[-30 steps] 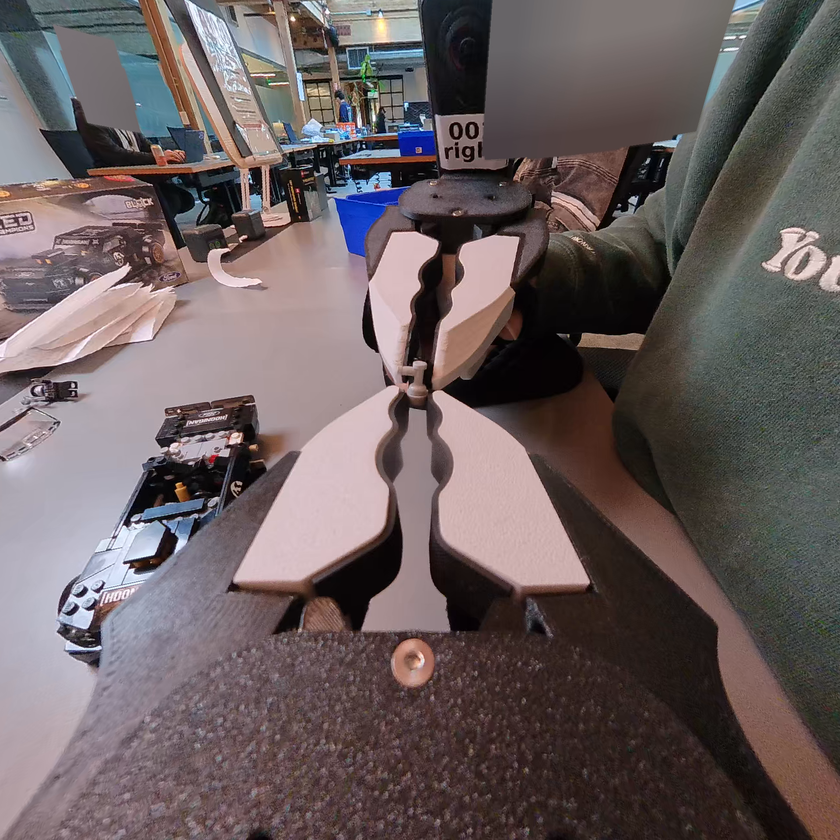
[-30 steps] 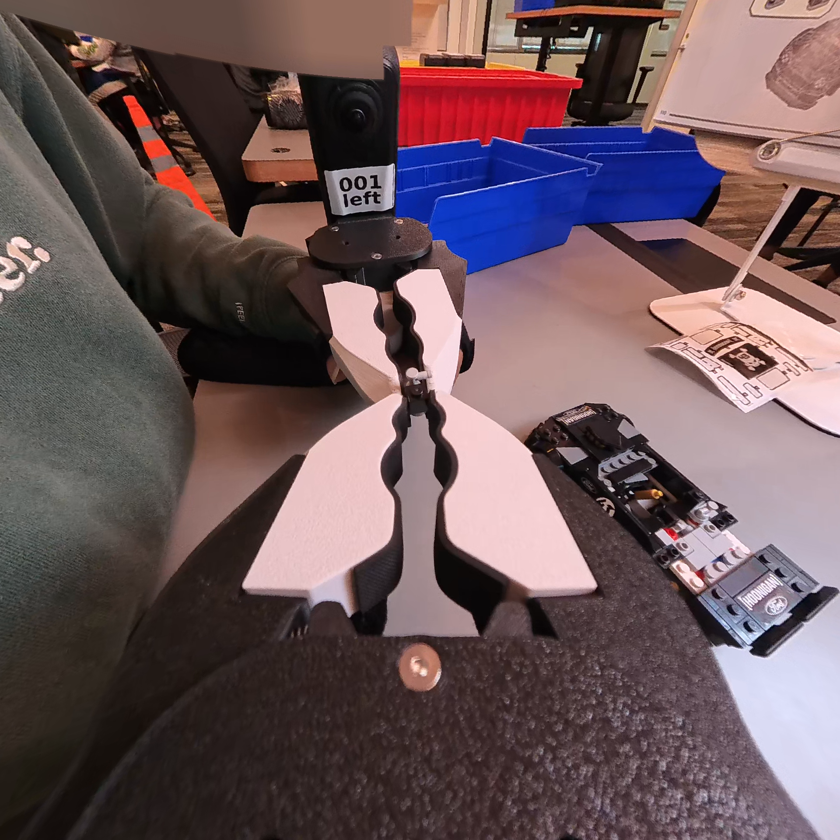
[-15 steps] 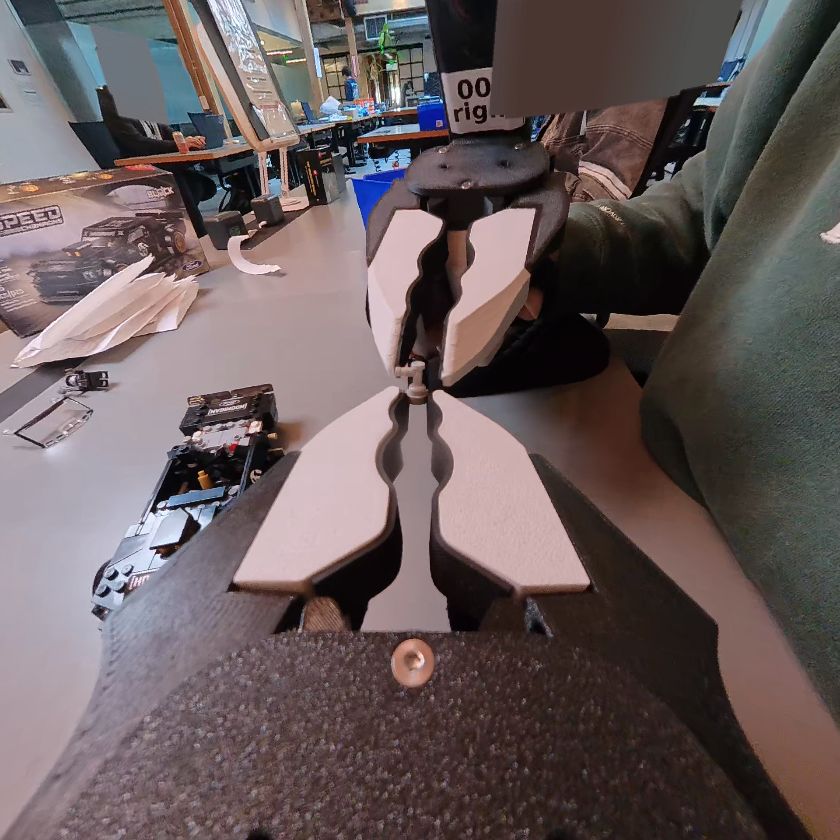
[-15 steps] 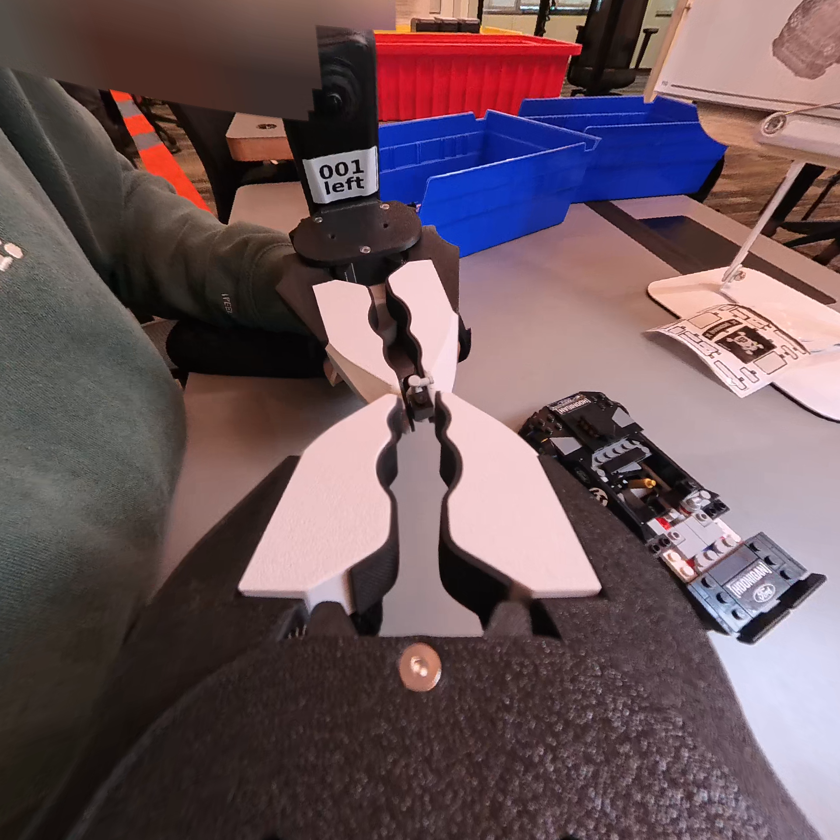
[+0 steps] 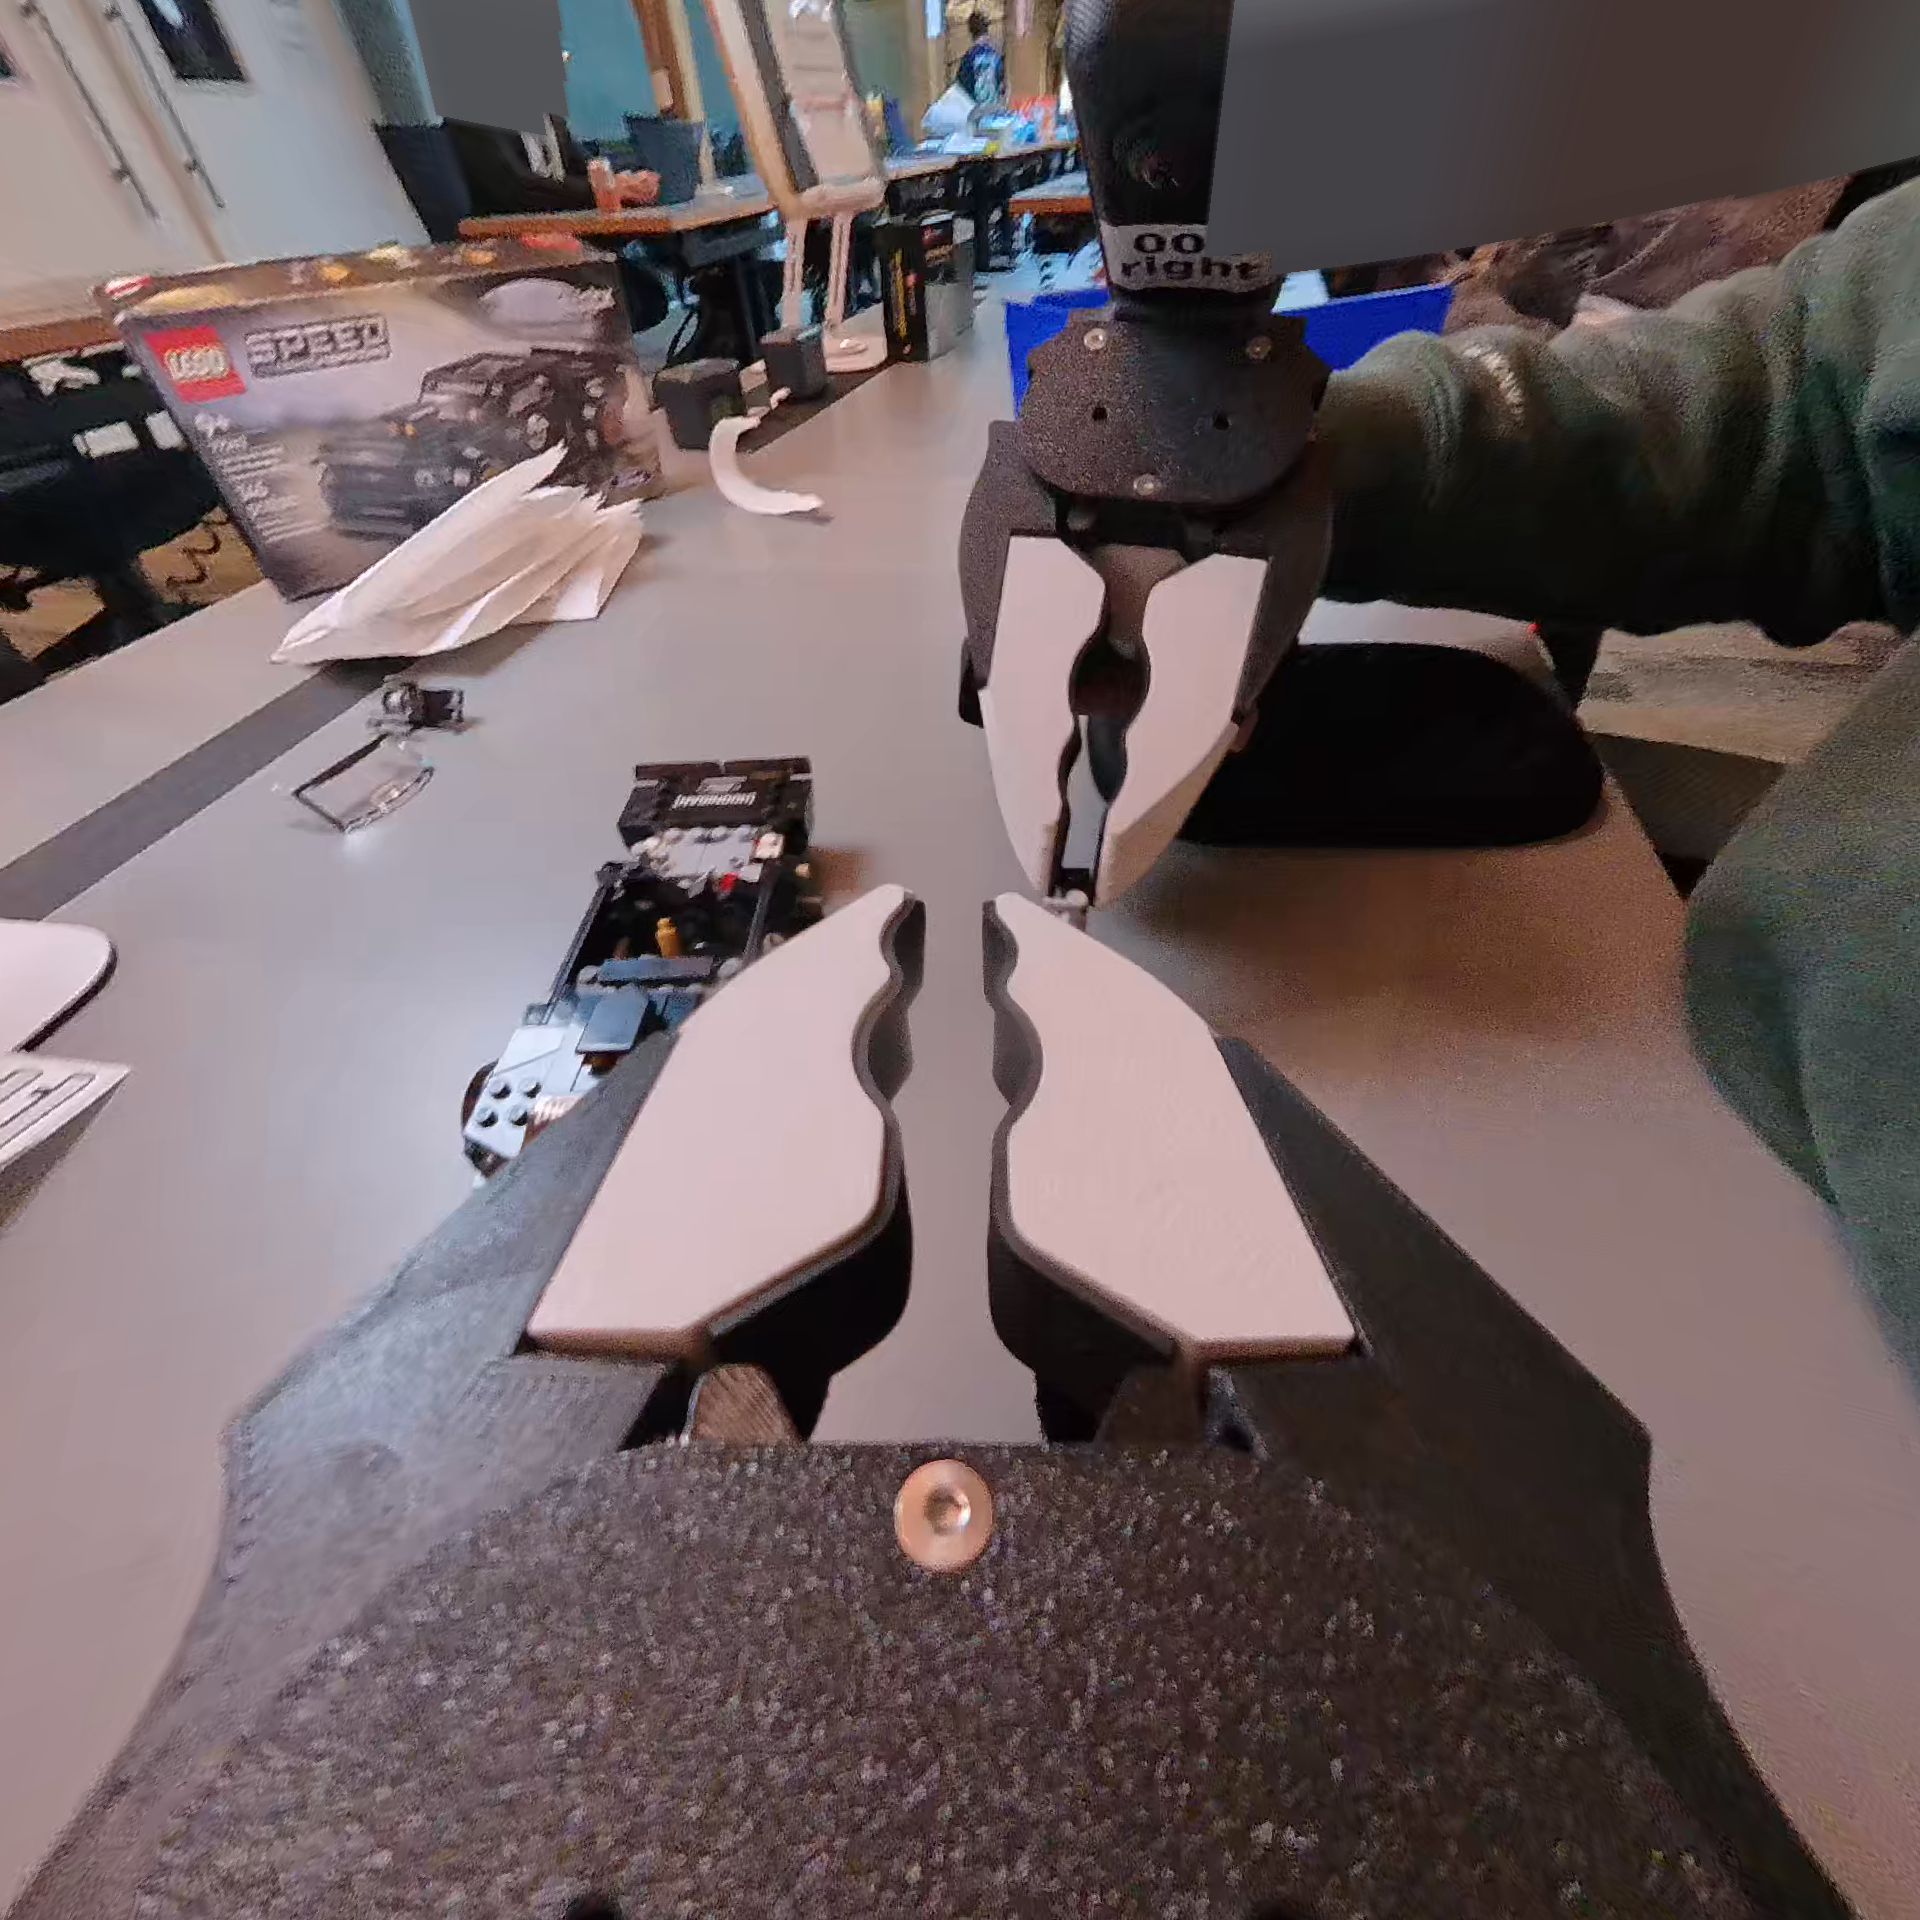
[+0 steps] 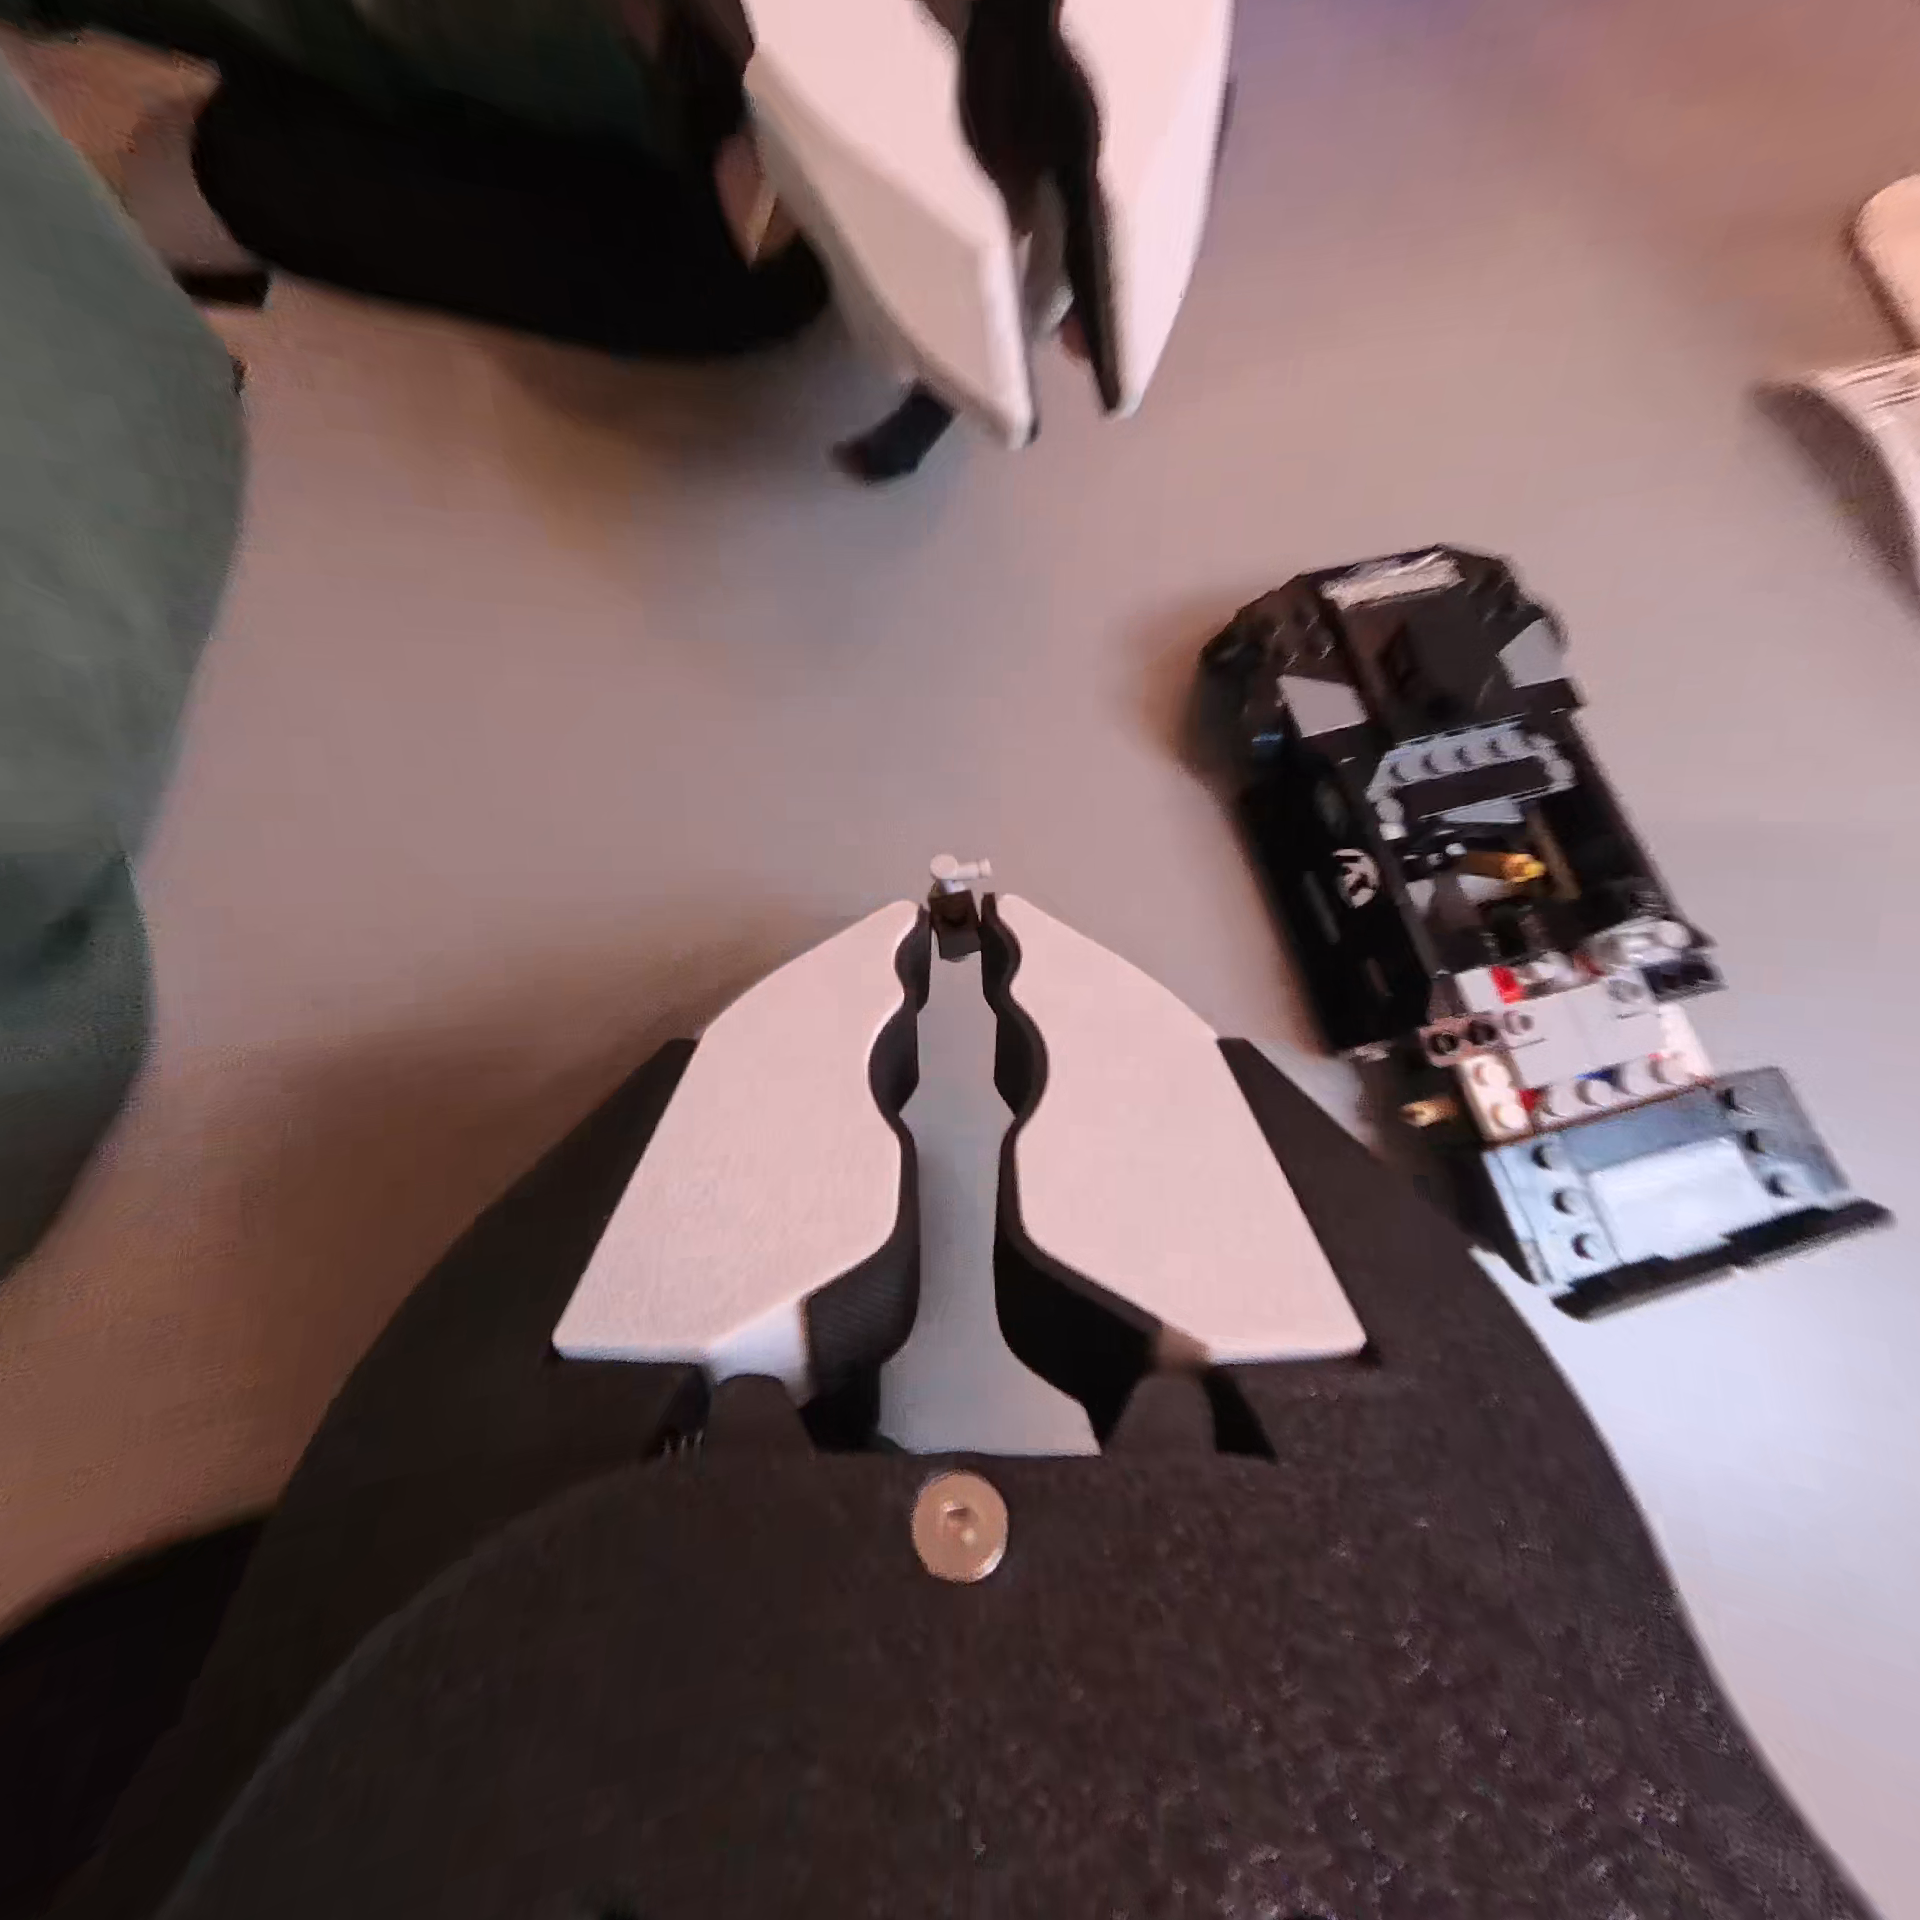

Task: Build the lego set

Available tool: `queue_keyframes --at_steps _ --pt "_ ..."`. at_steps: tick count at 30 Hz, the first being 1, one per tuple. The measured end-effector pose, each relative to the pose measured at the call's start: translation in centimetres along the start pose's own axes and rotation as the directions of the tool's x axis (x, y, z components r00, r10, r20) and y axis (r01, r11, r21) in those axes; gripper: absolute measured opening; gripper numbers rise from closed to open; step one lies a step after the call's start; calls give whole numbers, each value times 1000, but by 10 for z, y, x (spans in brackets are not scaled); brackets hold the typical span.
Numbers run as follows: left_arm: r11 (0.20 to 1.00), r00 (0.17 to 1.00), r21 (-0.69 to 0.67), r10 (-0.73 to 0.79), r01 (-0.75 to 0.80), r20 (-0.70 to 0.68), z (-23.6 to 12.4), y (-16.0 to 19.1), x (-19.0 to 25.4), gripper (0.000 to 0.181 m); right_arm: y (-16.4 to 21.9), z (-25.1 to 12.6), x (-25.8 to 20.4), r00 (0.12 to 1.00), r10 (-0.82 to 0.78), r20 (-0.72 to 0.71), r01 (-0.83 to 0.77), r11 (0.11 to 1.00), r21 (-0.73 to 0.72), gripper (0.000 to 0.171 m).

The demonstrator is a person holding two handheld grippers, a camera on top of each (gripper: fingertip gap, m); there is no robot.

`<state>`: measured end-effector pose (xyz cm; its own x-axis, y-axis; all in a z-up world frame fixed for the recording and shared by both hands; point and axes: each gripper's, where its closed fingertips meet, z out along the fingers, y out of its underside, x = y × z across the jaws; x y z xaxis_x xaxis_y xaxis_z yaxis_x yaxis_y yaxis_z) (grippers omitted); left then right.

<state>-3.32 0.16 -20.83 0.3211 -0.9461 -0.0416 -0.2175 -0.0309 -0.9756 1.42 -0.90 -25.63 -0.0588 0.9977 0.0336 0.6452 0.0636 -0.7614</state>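
Left gripper (image 5: pixel 951 914): lower centre of left wrist view, white fingers apart with a clear gap, nothing between them; seen again at top of right wrist view (image 6: pixel 1060 410), blurred, tips spread.
Right gripper (image 6: pixel 954 914): lower centre of right wrist view, tips clamped on a small black piece with a grey peg (image 6: pixel 957 904) sticking out ahead; in left wrist view (image 5: pixel 1070 888) pointing down at upper centre right, tips nearly together, the piece only a speck at the tips.
Lego car (image 6: pixel 1496 914): part-built, black with grey and white bricks, on the grey table (image 6: pixel 623 675), right of frame in right wrist view, apart from both grippers; in left wrist view (image 5: pixel 665 935) left of centre, partly hidden behind the left gripper's finger.
Only in left wrist view, middle distance: clear piece (image 5: pixel 364 784) and small black part (image 5: pixel 421 704) at left.
Only in left wrist view, farther: white paper bags (image 5: pixel 468 577), then the set's box (image 5: pixel 384 395), upper left.
Sleeve (image 5: pixel 1610 468): green, upper right, behind the right gripper.
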Motion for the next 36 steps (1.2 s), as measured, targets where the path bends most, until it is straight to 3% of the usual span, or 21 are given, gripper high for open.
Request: queue_keyframes --at_steps 7,19,36 --pt "995 998 -89 42 -37 53 3 17 -8 7 23 25 8 998 -55 4 55 984 -167 9" --pt "995 997 -95 31 -25 65 4 20 -12 11 25 16 6 998 7 -60 -15 990 -140 20" --pt "988 994 -144 73 -60 86 8 30 -14 9 28 24 13 987 20 -158 -50 980 -192 16"
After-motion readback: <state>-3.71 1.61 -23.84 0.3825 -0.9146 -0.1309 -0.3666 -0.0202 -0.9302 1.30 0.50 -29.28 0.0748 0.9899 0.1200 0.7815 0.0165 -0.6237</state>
